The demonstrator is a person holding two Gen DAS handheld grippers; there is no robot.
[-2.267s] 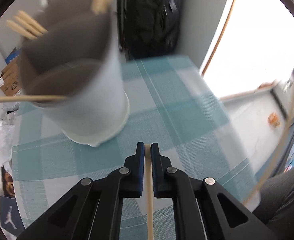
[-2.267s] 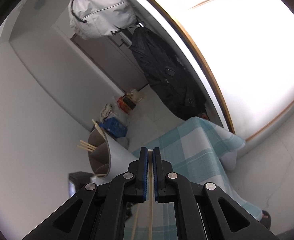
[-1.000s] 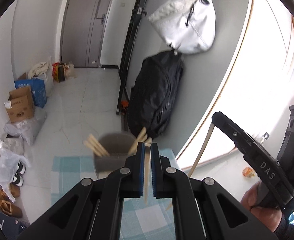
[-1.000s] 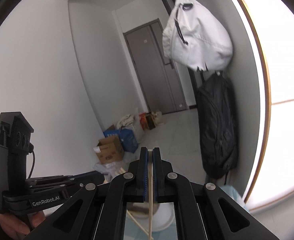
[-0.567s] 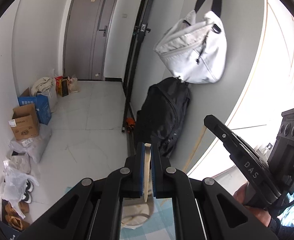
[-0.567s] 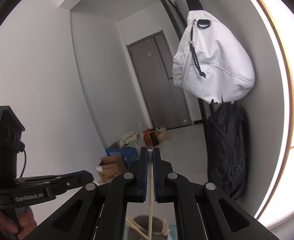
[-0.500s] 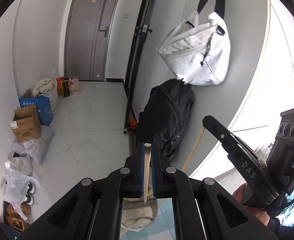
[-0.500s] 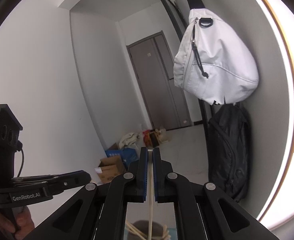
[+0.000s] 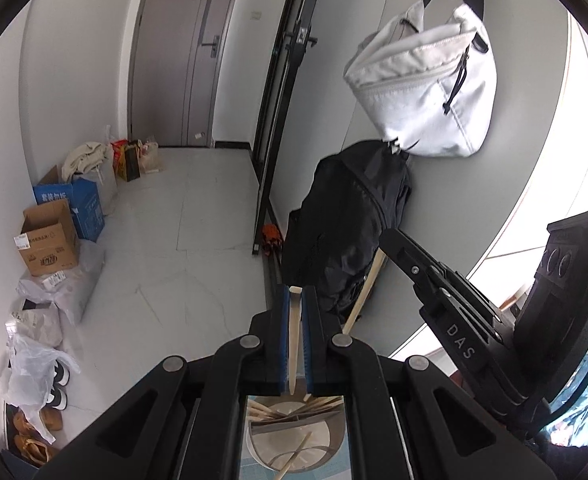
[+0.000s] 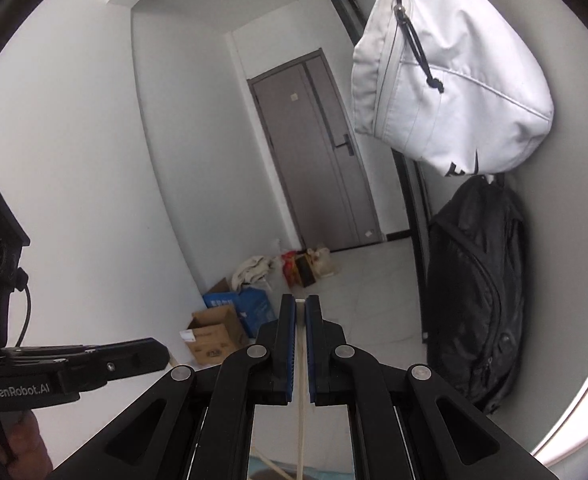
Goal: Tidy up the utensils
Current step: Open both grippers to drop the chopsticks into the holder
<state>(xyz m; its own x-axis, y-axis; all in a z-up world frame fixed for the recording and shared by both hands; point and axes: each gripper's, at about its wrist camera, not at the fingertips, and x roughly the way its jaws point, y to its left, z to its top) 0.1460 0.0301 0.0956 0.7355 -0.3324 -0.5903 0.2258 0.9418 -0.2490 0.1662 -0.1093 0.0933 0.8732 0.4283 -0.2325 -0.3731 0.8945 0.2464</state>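
Observation:
My left gripper [image 9: 295, 294] is shut on a wooden chopstick [image 9: 294, 336] that hangs point-down above the white divided utensil holder [image 9: 294, 440], which holds several chopsticks. My right gripper [image 10: 300, 304] is shut on another wooden chopstick [image 10: 302, 400] that runs down out of view. In the left wrist view the right gripper [image 9: 386, 240] shows at the right with its chopstick [image 9: 364, 292] slanting down. In the right wrist view the left gripper [image 10: 161, 354] shows at the lower left. Both grippers are raised and level, facing the room.
A black backpack [image 9: 346, 236] and a white bag [image 9: 426, 92] hang on the wall ahead. Cardboard boxes [image 9: 47, 238] and plastic bags [image 9: 37, 364] line the floor at the left. A grey door [image 10: 322, 152] is at the far end. Teal checked cloth [image 9: 350, 460] lies under the holder.
Both grippers have tilted up from the table to face the room, each still gripping its chopstick. The holder has slid down to the bottom edge of the left wrist view.

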